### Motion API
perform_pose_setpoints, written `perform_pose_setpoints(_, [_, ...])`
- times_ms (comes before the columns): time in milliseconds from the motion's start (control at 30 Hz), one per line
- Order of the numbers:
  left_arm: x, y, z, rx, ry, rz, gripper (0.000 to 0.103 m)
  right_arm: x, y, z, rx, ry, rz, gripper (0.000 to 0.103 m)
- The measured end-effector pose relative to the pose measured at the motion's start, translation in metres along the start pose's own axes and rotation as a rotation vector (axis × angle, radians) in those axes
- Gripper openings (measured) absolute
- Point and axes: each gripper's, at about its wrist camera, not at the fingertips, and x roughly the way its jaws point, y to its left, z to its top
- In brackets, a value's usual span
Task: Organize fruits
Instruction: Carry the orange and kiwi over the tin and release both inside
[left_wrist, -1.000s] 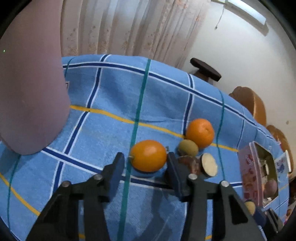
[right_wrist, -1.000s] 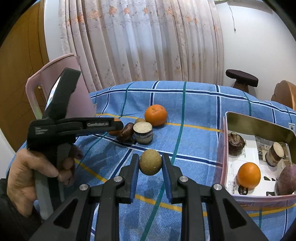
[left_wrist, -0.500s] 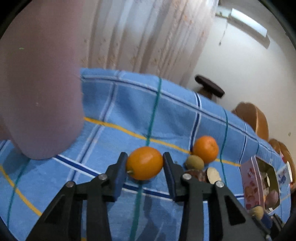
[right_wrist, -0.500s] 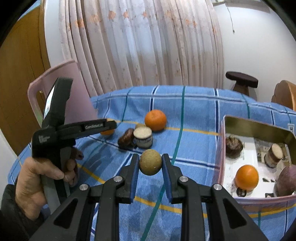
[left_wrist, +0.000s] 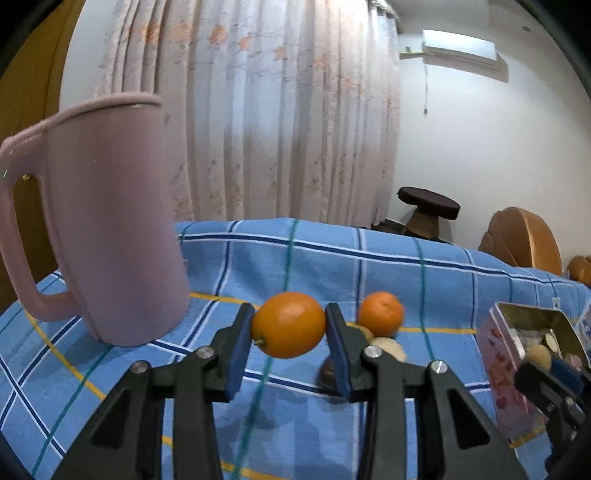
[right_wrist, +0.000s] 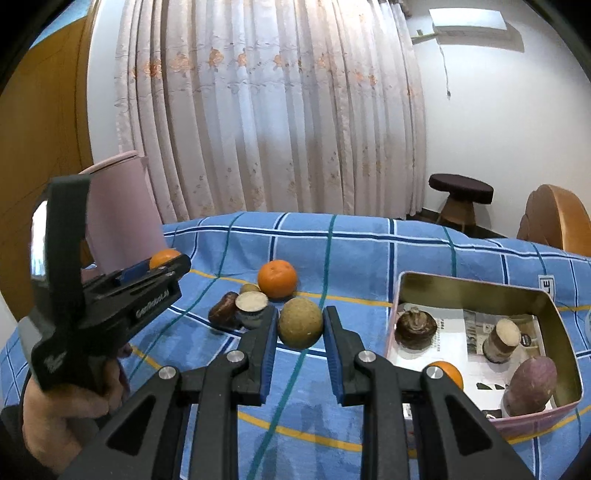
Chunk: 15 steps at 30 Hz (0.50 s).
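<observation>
My left gripper (left_wrist: 290, 325) is shut on an orange (left_wrist: 289, 325) and holds it above the blue checked tablecloth (left_wrist: 369, 266); it also shows in the right wrist view (right_wrist: 162, 266). My right gripper (right_wrist: 300, 328) is shut on a round brown fruit (right_wrist: 300, 327), lifted above the cloth. A second orange (right_wrist: 277, 278) lies on the cloth with a few brown items (right_wrist: 251, 302) beside it. A rectangular tin box (right_wrist: 476, 291) at the right holds an orange (right_wrist: 448, 373), a purple sweet potato (right_wrist: 530, 384) and other brown items.
A tall pink jug (left_wrist: 107, 221) stands on the cloth at the left, close to my left gripper. A curtain hangs behind the table. A dark stool (right_wrist: 460, 195) and a wooden chair (right_wrist: 557, 221) stand beyond the far edge.
My left gripper closed on the orange, lifted it off the cloth and tilted up, bringing the pink jug into view. My right gripper kept holding the brown fruit and rose a little.
</observation>
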Motion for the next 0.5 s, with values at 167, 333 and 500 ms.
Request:
perform_pose_setpoints(167, [-0.009,-0.014,-0.001,0.032,-0.004,-0.024,0.041,-0.004,-0.011,0.001,0.013,-0.003,-0.015,0.027])
perform_pose_setpoints(333, [-0.018,-0.031,-0.005,0.043,0.005,-0.052,0.041,-0.012,-0.028,0.002,0.029,-0.017,-0.042,0.027])
perform_pose_setpoints(500, [-0.023,-0.054,-0.007,0.06,0.009,-0.071,0.041,-0.019,-0.047,0.003,0.051,-0.026,-0.072,0.027])
